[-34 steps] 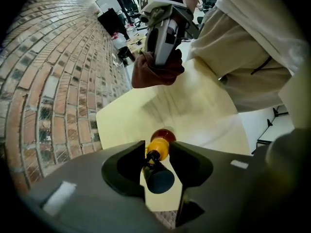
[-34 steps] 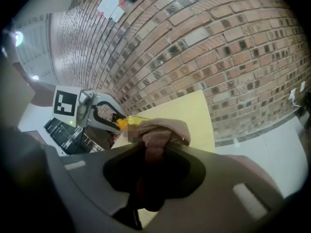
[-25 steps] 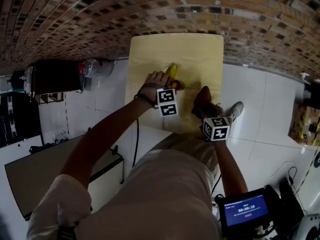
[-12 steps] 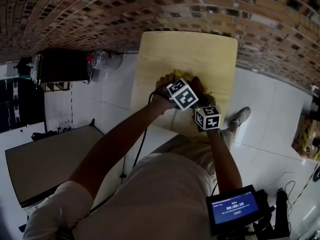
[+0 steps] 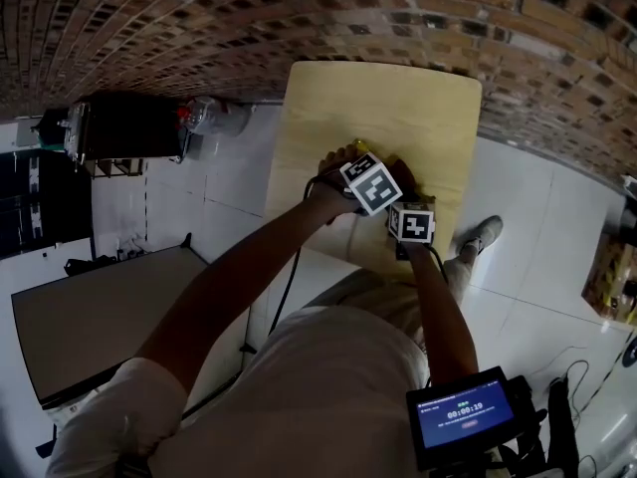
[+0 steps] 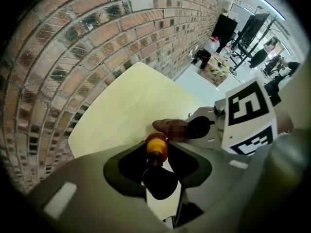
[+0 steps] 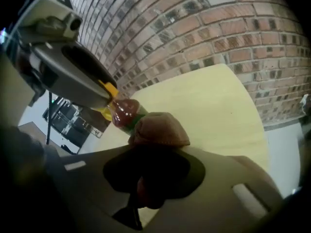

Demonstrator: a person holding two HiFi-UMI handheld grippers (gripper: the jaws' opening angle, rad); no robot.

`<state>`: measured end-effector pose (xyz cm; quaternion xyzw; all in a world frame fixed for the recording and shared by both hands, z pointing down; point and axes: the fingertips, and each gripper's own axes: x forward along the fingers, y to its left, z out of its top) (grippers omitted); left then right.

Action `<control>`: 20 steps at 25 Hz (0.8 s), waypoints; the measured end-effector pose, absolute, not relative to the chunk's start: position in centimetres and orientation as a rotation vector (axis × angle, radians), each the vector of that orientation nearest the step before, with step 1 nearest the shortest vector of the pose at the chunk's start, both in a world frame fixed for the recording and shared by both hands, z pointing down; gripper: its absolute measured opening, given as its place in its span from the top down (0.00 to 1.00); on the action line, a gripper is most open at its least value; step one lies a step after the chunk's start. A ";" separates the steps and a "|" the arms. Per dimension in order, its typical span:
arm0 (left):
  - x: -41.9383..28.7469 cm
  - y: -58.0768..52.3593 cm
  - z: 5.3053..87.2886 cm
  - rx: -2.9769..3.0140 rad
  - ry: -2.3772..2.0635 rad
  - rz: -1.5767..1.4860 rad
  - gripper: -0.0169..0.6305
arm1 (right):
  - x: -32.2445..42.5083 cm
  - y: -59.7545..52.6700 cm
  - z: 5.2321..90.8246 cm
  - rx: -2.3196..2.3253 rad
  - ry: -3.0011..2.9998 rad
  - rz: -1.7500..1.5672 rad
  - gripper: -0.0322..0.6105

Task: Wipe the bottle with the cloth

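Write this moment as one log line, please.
left gripper: holds bottle by top | right gripper: holds cloth | cloth: against bottle

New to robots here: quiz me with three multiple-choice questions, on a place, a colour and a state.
1. Where is the reddish-brown fabric cloth? A on the floor; B against the clear plastic bottle; C on the wall.
2. What colour is the bottle's cap? A blue; B yellow; C white.
3. The left gripper is: A closed on the bottle's top; B open and empty; C lying on the table.
Answers: B, the right gripper presses it there; B, yellow shows; A, its jaws clamp the cap.
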<state>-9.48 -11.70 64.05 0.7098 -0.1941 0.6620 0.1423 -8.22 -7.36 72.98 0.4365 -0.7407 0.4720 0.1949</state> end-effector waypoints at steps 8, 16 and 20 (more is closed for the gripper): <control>-9.6 -11.4 64.7 1.893 -0.682 1.688 0.74 | -6.3 -7.1 74.9 1.145 -1.988 1.303 0.82; -9.7 -12.1 64.8 1.690 -0.804 1.381 0.72 | -4.7 -5.5 66.4 1.294 -2.413 1.166 0.82; -9.7 -12.0 64.5 1.674 -0.834 1.348 0.71 | -8.5 -6.0 63.5 1.177 -2.542 1.114 0.82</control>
